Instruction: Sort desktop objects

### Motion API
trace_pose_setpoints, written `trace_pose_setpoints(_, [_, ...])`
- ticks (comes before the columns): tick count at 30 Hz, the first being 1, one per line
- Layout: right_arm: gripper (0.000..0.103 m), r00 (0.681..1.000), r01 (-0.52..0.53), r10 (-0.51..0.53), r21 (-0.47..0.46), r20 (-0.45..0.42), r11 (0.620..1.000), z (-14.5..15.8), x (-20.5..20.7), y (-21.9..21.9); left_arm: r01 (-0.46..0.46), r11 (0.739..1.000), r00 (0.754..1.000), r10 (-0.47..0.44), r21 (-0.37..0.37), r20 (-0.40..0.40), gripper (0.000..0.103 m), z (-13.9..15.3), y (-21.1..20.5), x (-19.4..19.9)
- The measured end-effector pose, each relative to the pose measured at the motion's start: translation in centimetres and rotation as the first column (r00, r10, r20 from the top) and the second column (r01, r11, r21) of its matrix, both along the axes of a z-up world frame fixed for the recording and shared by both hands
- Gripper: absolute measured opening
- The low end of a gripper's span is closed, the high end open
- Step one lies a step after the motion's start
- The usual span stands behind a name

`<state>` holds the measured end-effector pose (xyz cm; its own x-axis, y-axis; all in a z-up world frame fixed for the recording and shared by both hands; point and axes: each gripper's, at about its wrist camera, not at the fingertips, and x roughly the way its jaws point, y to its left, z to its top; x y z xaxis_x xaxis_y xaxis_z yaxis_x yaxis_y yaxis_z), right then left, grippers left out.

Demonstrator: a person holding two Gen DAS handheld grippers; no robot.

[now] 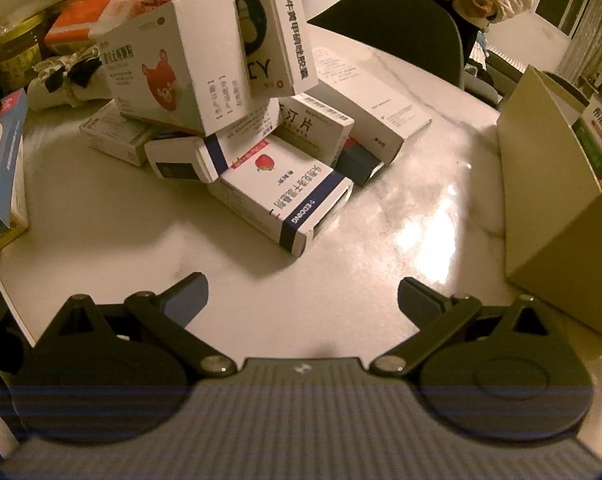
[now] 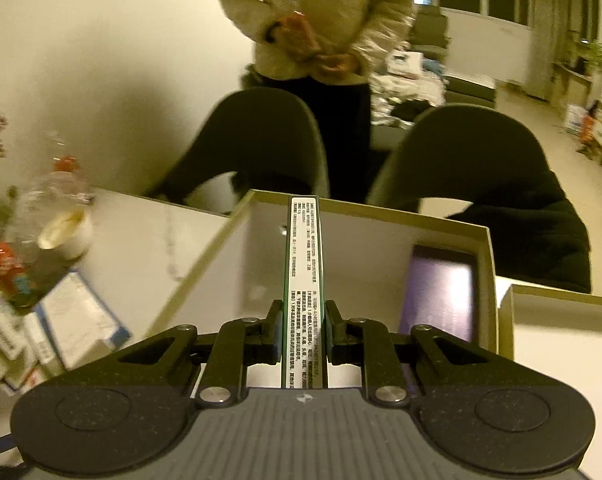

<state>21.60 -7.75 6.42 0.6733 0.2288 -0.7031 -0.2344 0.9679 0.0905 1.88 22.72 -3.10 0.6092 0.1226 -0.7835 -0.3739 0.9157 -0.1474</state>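
Two hand-held grippers are mine. My right hand-held gripper (image 2: pixel 303 334) pinches a slim box (image 2: pixel 303 280) edge-up over the open cardboard box (image 2: pixel 485 264), where a purple item (image 2: pixel 441 292) already lies. My left hand-held gripper (image 1: pixel 303 300) hangs spread and empty above the bench (image 1: pixel 141 248). Most sorting remains: the pile of medicine boxes (image 1: pixel 237 112) sits mid-bench. One box with a strawberry (image 1: pixel 285 196) reads "EDDING".
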Motion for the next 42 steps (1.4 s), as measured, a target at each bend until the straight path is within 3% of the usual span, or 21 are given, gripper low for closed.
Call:
trace_pose_setpoints(19, [0.022,0.989,0.140,-0.148,-0.243,-0.018,0.960,-5.4,5.2,1.6,-0.007,1.000,1.000,0.006,-0.013,-0.018,0.103,-0.7,1.0,0.6])
trace_pose_setpoints(29, [0.024,0.991,0.134,-0.132,-0.382,0.030,0.914,-7.5,6.2,3.3,0.008,1.000,1.000,-0.008,-0.018,-0.022,0.103,-0.8,0.9,0.8])
trace_pose_setpoints(37, [0.032,0.993,0.110,-0.061,-0.599,0.101,0.793,-10.0,6.8,5.0,0.007,1.000,0.999,-0.008,-0.020,-0.033,0.103,-1.0,1.2,0.8])
trace_pose_setpoints(39, [0.033,0.994,0.087,-0.024,-0.663,0.103,0.744,-10.7,6.7,5.6,0.008,1.000,0.999,-0.009,-0.019,-0.035,0.103,-1.0,1.2,0.8])
trace_pose_setpoints(42, [0.036,0.994,0.066,0.027,-0.767,0.108,0.638,-12.2,6.8,6.4,0.013,1.000,0.999,-0.013,-0.009,-0.032,0.103,-0.6,1.1,0.6])
